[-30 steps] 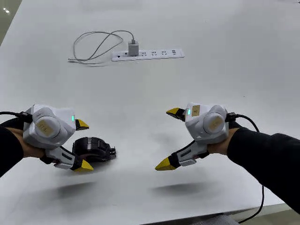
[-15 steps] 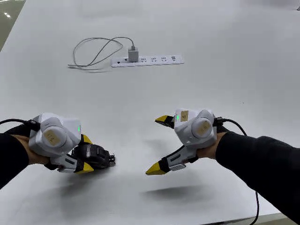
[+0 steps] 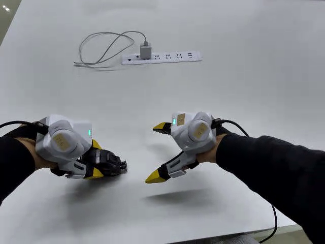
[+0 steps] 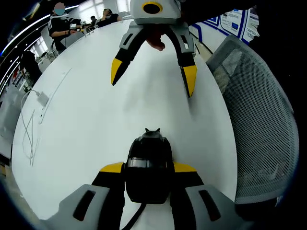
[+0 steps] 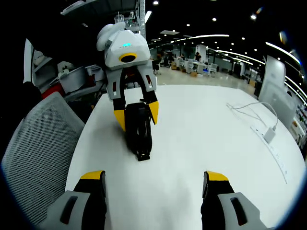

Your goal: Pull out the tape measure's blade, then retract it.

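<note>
A black tape measure (image 3: 107, 162) lies on the white table (image 3: 213, 86) at the front left, its blade hook pointing right towards the other gripper. My left gripper (image 3: 95, 159) is shut on its case. In the left gripper view the jaws press both sides of the tape measure (image 4: 148, 160) held by the left gripper (image 4: 148, 167). My right gripper (image 3: 156, 152) stands open a short way to the right, facing the hook, with nothing in it. The right gripper view shows the right gripper (image 5: 154, 176) open, and ahead the tape measure (image 5: 140, 134) in the left gripper (image 5: 136, 115).
A white power strip (image 3: 167, 57) with a charger (image 3: 145, 51) and a looped cable (image 3: 101, 48) lies at the back of the table. A grey mesh chair (image 4: 259, 120) stands by the table's near edge. The table's front edge runs just below both hands.
My left gripper has shut on the tape measure, which it only straddled a second ago. My right gripper has moved left, closer to the tape measure, still open.
</note>
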A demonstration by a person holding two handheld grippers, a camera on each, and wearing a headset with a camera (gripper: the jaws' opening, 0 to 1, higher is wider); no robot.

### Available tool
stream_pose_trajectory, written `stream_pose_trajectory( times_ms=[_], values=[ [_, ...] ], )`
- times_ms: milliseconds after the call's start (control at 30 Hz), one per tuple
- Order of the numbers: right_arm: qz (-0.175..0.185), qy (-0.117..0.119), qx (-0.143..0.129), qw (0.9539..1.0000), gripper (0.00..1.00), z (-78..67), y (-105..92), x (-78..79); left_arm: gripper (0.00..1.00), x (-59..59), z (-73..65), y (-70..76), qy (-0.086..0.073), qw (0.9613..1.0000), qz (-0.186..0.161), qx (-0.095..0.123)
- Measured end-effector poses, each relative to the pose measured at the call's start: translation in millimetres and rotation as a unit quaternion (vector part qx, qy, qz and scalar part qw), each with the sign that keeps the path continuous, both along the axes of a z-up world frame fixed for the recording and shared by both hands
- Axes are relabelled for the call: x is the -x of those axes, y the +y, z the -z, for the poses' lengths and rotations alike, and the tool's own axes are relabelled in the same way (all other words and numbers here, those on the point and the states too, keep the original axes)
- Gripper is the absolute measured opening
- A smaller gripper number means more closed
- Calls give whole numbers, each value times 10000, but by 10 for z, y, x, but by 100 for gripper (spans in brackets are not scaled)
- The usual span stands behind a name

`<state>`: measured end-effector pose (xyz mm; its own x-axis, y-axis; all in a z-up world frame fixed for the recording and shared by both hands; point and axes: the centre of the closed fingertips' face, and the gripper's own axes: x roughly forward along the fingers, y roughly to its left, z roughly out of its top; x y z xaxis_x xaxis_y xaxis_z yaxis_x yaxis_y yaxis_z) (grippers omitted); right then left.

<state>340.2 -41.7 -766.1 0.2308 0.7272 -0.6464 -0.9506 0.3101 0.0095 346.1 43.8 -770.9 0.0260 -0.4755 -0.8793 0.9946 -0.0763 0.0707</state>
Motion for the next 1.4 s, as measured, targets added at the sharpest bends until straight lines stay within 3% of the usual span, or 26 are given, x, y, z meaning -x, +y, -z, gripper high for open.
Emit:
stream_pose_trajectory(
  times_ms=[67,167,267,433,600,967,1233,1400],
  values=[
    [24,54,-17,10000,79,24,40,-12,31,-5,16,-8,-186,9998,28,27],
    [-24,36,-5,10000,76,57,96,-22,31,-8,4,1,-172,9998,-48,93],
    [-200,-34,37,9998,65,88,158,-14,31,-5,1,1,-213,9997,-5,73],
    [-386,-6,59,9992,52,124,265,5,31,-10,-2,7,-137,9998,-3,107],
    [-485,36,107,9988,47,179,355,9,31,-24,4,16,-77,9999,2,98],
    [-682,141,302,9971,30,315,548,24,31,-19,4,22,-114,9998,-17,131],
    [-830,66,433,9956,16,355,606,8,31,-19,-2,24,-84,9999,-3,143],
    [-1013,53,586,9931,12,409,611,45,31,-20,-4,22,-38,9999,1,166]
  ],
)
